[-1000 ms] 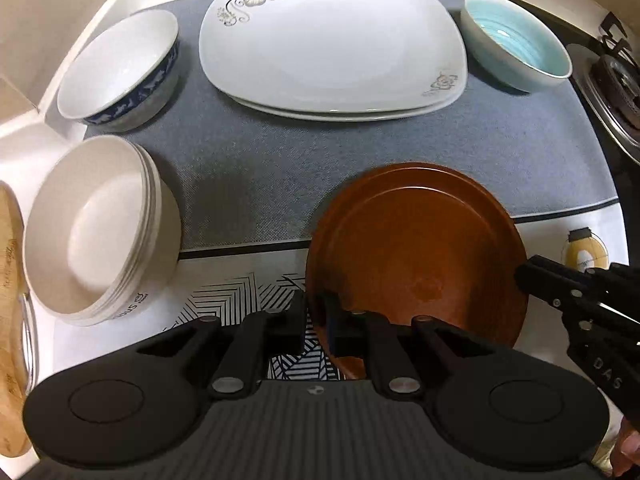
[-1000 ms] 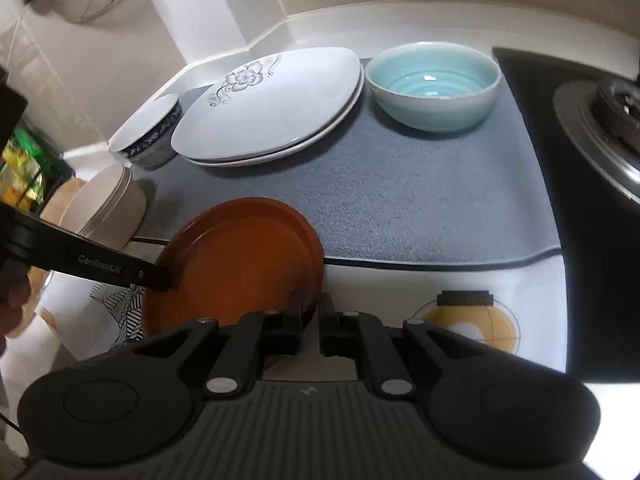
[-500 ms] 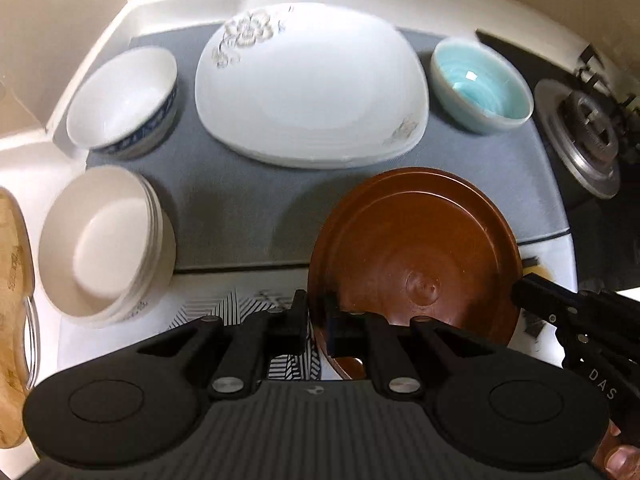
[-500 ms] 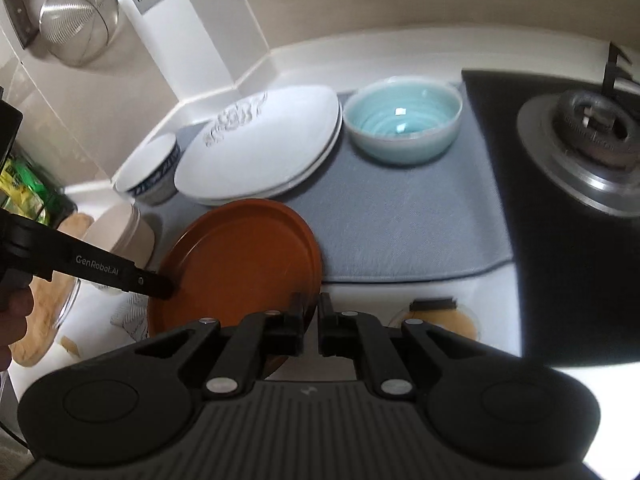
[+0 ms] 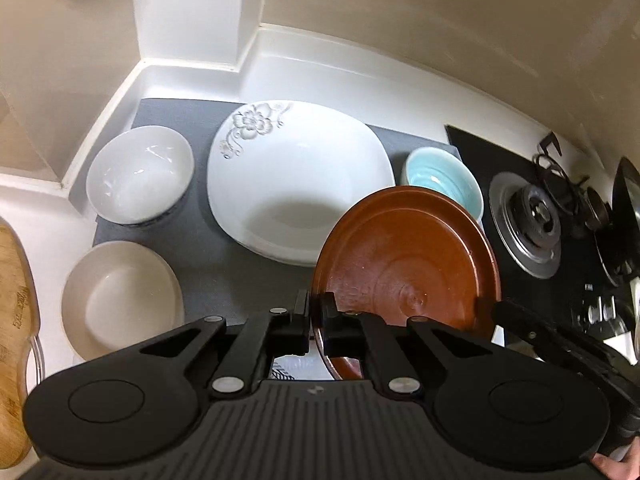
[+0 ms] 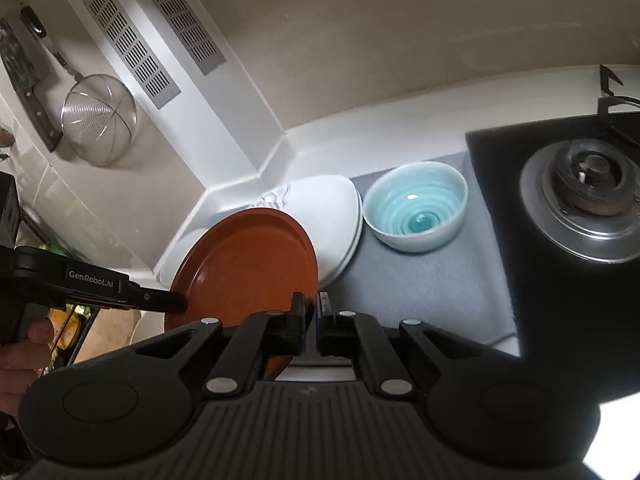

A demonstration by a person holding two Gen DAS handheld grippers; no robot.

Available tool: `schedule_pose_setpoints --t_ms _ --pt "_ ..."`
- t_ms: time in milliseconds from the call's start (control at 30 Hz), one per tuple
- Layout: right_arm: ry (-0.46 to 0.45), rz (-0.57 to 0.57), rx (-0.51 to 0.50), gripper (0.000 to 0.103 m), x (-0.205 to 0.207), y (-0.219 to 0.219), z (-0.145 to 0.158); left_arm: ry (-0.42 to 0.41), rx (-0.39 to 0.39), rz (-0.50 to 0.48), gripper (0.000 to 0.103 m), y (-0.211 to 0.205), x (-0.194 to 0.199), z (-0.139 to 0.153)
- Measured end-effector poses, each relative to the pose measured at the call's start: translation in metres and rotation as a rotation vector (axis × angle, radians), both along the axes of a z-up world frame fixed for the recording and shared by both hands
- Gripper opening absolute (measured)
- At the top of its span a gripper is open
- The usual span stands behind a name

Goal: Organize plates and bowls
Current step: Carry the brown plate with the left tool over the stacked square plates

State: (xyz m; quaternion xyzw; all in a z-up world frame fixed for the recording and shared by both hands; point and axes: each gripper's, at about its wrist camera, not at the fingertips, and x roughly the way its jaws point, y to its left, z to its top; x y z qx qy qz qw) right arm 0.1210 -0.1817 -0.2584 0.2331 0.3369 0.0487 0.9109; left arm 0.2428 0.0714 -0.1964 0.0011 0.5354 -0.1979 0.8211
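A brown plate (image 5: 404,264) is held in the air above the counter, tilted, by both grippers. My left gripper (image 5: 317,308) is shut on its near-left rim. My right gripper (image 6: 311,309) is shut on its right rim; the plate also shows in the right wrist view (image 6: 244,264). Below lie stacked white flowered plates (image 5: 296,176), a white-and-blue bowl (image 5: 140,174), stacked cream bowls (image 5: 120,300) and a light blue bowl (image 6: 416,210) on a grey mat (image 5: 224,276).
A gas hob (image 5: 528,224) with a burner lies to the right of the mat. A wooden board (image 5: 14,320) lies at the far left. A strainer (image 6: 98,120) and a cleaver (image 6: 24,76) hang on the wall. The wall corner stands behind the plates.
Both grippers have lifted the brown plate off the counter and raised it higher, tilting it. The dishes below look smaller and farther away.
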Motion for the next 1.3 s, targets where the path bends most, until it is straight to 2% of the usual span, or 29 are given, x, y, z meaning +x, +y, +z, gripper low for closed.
schedule_pose_setpoints --t_ms 167,333,500,633,767,1000,1300 --pt "0.001 -0.005 0.035 0.005 0.02 0.006 -0.005 -0.024 -0.005 0.016 0.005 0.009 0.019 0.009" --pt "-0.025 0.014 -0.023 0.005 0.045 0.026 0.01 -0.084 0.028 0.028 0.005 0.01 0.036 0.022" --pt "-0.073 -0.011 -0.054 0.004 0.073 0.038 0.03 -0.087 -0.008 0.063 0.005 0.014 0.064 0.031" --pt "-0.09 -0.038 -0.063 0.004 0.101 0.037 0.034 -0.1 -0.028 0.091 0.005 0.012 0.091 0.036" --pt "-0.107 -0.071 -0.056 0.004 0.121 0.033 0.04 -0.101 -0.011 0.057 0.006 0.003 0.113 0.037" --pt "-0.069 -0.082 -0.121 0.004 0.148 0.029 0.021 -0.032 -0.003 0.068 0.006 -0.012 0.143 0.004" --pt "0.028 -0.1 -0.122 0.004 0.174 0.034 -0.026 0.046 0.109 0.078 0.006 -0.025 0.166 -0.047"
